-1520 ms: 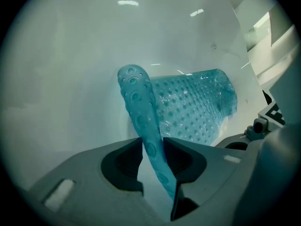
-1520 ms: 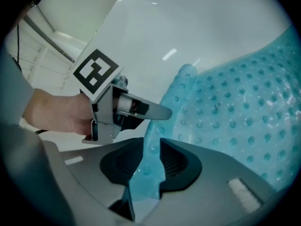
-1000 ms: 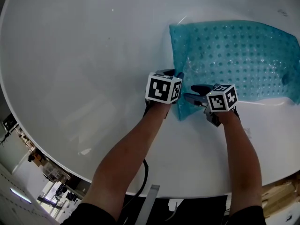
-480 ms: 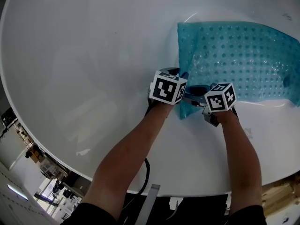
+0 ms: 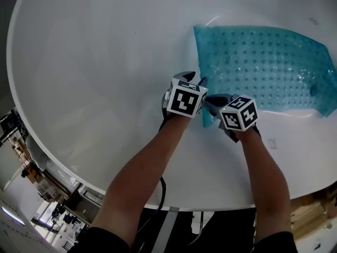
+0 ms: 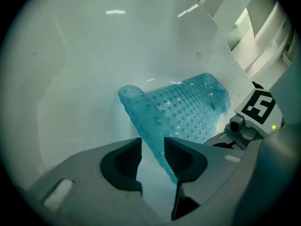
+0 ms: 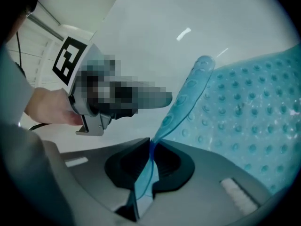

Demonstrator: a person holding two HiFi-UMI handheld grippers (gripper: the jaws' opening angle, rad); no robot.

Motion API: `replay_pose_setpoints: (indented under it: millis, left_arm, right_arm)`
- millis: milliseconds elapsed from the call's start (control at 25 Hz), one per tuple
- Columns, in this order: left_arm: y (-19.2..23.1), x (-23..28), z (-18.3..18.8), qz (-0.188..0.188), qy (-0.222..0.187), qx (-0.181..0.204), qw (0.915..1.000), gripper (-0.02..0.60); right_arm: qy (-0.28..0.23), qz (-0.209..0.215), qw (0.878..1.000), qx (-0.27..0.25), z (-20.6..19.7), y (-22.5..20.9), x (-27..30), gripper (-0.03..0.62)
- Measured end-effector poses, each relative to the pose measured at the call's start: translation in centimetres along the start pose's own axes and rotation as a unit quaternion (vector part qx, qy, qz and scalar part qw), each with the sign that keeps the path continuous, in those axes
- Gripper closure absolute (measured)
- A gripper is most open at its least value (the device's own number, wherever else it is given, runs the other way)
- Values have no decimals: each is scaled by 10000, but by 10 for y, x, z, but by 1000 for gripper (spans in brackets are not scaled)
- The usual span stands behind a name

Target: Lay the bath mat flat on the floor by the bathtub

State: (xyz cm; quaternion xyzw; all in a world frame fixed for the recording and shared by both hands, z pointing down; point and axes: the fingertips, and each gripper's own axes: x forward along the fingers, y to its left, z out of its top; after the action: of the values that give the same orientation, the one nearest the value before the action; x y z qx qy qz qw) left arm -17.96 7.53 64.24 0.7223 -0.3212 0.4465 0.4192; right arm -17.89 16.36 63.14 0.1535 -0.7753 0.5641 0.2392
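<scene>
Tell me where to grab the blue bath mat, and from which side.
Grip the bath mat by its short edge, leftmost in the head view, coming down from the near side. That edge curls up off the bathtub, so fingers fit around it; the rest lies flat.

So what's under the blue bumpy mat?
Only the white bathtub shows around the mat. Whatever lies beneath its flat part is covered; under the lifted edge there is just tub.

Bright, even light; dark fisheye corners
</scene>
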Motion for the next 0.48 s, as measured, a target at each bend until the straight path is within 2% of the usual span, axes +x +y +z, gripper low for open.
replay_pose_setpoints:
  millis: [280, 480]
  left_arm:
    - [7, -19, -13, 104, -84, -449, 9989, 423]
    - [-6, -36, -13, 14, -158, -539, 9984, 422]
  right_arm:
    - [44, -766, 9961, -441, 3, -2, -23, 572]
    - [189, -1412, 9853, -940, 7, 8, -41, 576]
